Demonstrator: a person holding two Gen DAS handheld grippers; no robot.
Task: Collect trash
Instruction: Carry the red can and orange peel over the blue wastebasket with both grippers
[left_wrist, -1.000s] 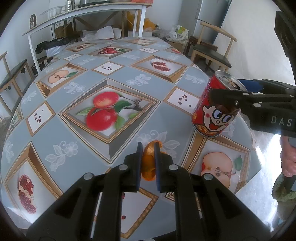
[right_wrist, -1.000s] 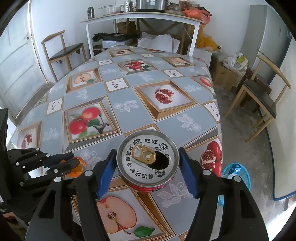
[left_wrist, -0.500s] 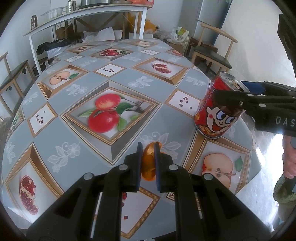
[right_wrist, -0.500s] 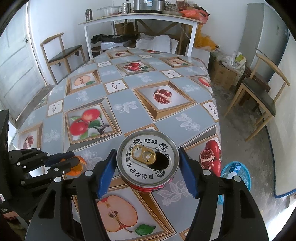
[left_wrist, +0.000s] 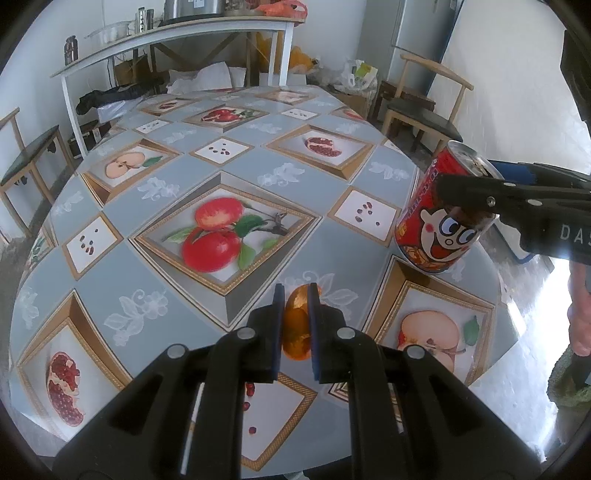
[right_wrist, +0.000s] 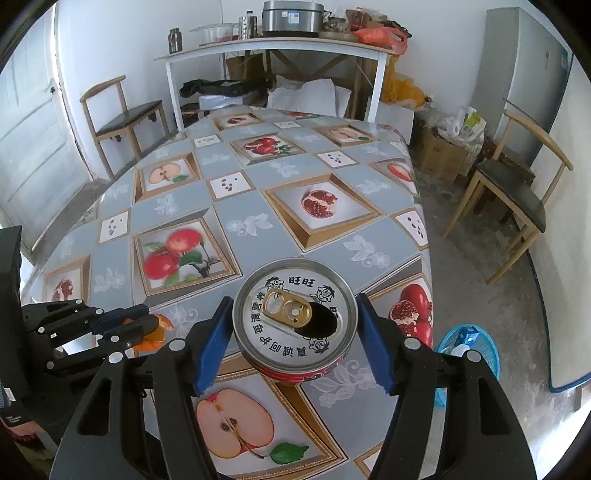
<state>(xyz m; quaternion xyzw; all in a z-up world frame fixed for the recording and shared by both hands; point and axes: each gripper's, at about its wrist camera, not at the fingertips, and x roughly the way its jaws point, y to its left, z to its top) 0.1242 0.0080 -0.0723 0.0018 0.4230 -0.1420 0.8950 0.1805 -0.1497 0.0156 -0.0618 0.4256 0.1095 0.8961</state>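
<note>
— What has the left gripper (left_wrist: 294, 325) got?

— Its blue pads are pressed together on a piece of orange peel (left_wrist: 296, 325), held above the table (left_wrist: 258, 162) near the near edge. In the right wrist view the peel (right_wrist: 157, 329) pokes out past the left gripper (right_wrist: 142, 325) at the table's left side.

— And the right gripper (right_wrist: 295, 332)?

— Clamped on an opened red can (right_wrist: 295, 317), a blue pad on each side of its rim. The pull tab is bent back and the mouth is dark. From the left wrist view the can (left_wrist: 441, 218) hangs tilted, clear of the cloth, over the table's right edge, with the right gripper (left_wrist: 469, 195) across its upper part.

— Anything on the floor?

— A blue basket (right_wrist: 484, 345) past the near right corner, with some wrappers in it.
</note>
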